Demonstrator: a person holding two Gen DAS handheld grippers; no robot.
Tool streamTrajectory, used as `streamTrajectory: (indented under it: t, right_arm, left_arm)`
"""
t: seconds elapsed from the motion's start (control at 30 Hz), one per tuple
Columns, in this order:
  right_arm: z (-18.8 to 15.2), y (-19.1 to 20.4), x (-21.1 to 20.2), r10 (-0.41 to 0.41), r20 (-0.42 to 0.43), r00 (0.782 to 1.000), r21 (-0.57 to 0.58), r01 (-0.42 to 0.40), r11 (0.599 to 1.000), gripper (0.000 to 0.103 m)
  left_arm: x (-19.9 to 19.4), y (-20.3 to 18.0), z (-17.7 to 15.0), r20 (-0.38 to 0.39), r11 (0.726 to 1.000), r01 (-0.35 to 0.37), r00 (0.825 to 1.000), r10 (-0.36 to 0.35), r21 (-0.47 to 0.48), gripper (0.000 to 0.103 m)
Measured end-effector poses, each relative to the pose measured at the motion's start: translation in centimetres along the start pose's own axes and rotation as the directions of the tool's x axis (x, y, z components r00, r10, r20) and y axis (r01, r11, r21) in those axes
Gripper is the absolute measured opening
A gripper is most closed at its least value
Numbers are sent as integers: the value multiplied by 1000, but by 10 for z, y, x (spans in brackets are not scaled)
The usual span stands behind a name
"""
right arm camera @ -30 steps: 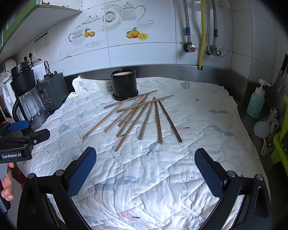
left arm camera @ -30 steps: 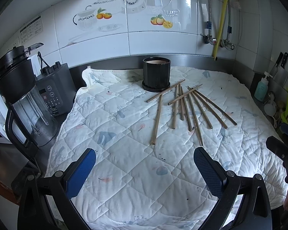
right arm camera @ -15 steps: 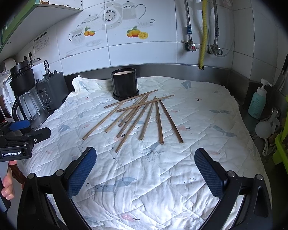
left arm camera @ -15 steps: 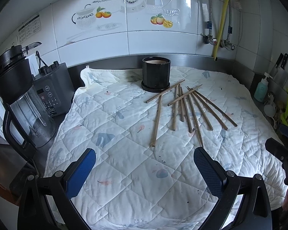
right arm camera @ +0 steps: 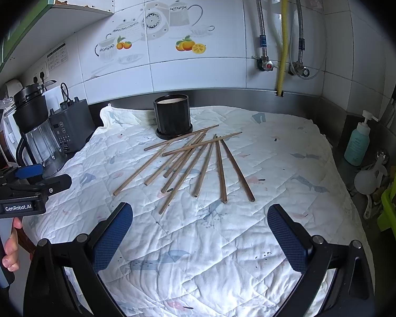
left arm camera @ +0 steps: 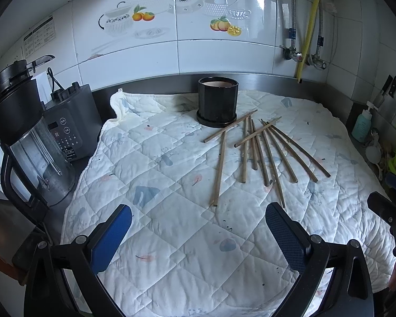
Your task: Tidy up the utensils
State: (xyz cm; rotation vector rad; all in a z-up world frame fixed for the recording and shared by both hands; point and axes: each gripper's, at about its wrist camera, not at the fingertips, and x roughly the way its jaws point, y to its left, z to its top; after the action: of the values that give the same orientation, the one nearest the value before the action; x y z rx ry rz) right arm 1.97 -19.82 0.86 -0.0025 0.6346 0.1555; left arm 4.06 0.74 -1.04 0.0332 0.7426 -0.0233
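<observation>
With both jaws spread and empty, pinch one chopstick [right arm camera: 221,169] mid-shaft and stand it in the black holder [right arm camera: 173,117] at the counter's back edge.

You see about ten thin brown wooden chopsticks [left arm camera: 261,150] lying flat and loose, fanned and crossing one another. They sit just in front of an upright, round black holder [left arm camera: 217,100] on a saucer, one tip touching its base.

the left gripper [left arm camera: 198,229] is easing slightly forward and rightward over the quilted cloth [left arm camera: 171,237]. the blender [left arm camera: 26,137] is sliding toward the left edge of its view.
</observation>
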Motion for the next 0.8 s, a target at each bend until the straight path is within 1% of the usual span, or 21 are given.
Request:
streamTrajectory:
  t: [0.2,0.6,0.8]
  right_arm:
    - [5,0,4,0,-3,1000,-2,0,1000,103]
    - [11,-13,16,0,-14,1000,2,0,1000,103]
    - [16,-19,24,-7,-17,1000,-7,7,1000,103]
  left_arm:
    - [5,0,6,-2,1000,-2,1000,2,0,103]
    - [24,6,18,-15,1000,-11,1000,11,0,103]
    - [36,9,28,-4,1000,-15,1000,16,13,103]
